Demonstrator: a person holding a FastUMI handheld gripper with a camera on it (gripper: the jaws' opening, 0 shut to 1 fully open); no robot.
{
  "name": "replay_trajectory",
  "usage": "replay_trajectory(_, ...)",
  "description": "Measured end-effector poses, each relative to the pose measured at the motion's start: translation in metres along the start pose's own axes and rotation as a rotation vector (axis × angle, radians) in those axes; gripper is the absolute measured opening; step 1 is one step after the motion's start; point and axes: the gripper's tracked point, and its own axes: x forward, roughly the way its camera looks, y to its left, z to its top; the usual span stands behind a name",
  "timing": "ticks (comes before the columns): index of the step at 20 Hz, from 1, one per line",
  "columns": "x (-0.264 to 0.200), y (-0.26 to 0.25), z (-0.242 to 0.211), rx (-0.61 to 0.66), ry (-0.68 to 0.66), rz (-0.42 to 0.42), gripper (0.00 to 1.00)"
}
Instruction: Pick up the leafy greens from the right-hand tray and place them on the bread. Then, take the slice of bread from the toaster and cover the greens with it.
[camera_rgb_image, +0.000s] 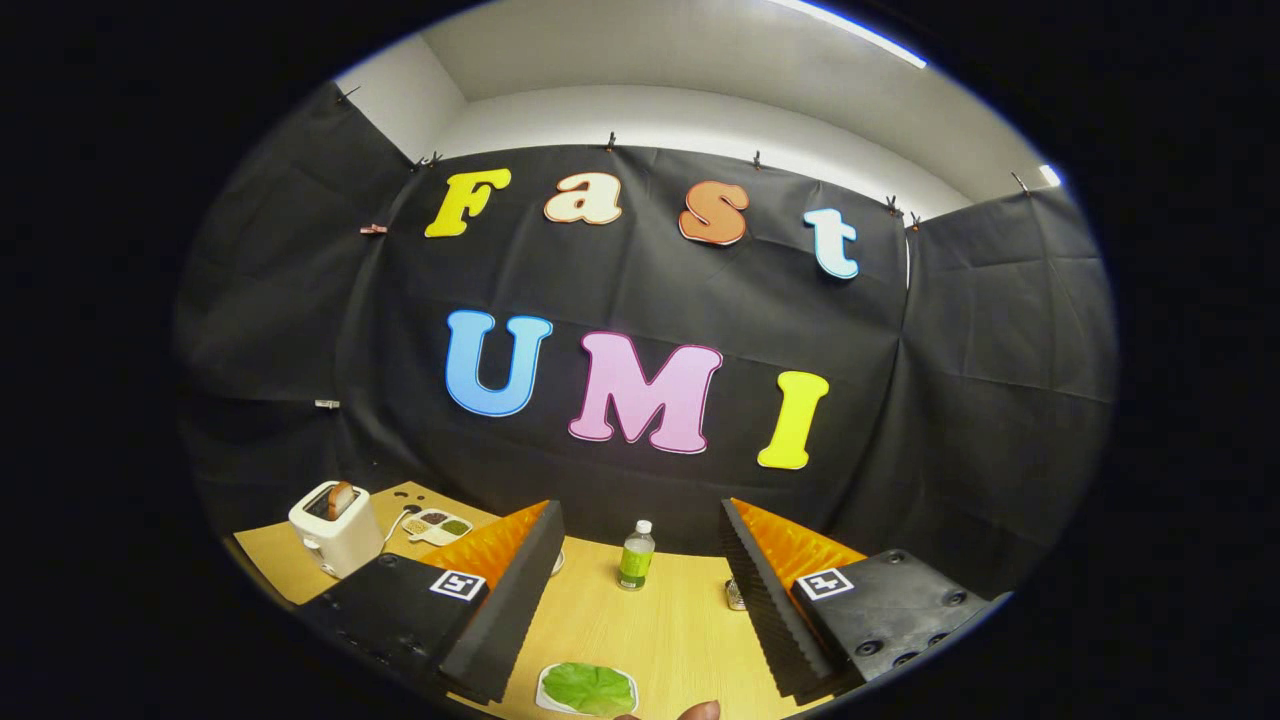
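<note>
My gripper (635, 570) is open, its two fingers spread wide above the wooden table (660, 630) with nothing between them. Low between the fingers, close to me, the leafy greens (588, 686) lie flat on a slice of bread (546, 698). Beyond the left finger stands a white toaster (336, 530) with a brown slice of bread (341, 498) sticking out of its slot. Next to the toaster sits a white compartment tray (438, 525) with small portions of food in it.
A small green bottle with a white cap (635, 556) stands upright beyond the fingers, near the black cloth wall. A small metal object (735, 595) sits by the right finger. A fingertip of a person (697, 711) shows just beside the greens.
</note>
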Motion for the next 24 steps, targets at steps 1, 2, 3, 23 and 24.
replay_trajectory(1, 0.0, -0.001, -0.001, 0.004, 0.003, -0.001, 0.96)
replay_trajectory(2, 0.001, -0.002, -0.002, 0.009, 0.006, -0.002, 0.96)
replay_trajectory(3, 0.002, -0.003, -0.003, 0.013, 0.008, -0.001, 0.96)
replay_trajectory(23, -0.009, 0.035, -0.269, -0.019, 0.638, 0.304, 0.95)
replay_trajectory(24, -0.01, 0.038, -0.288, -0.034, 0.673, 0.324, 0.94)
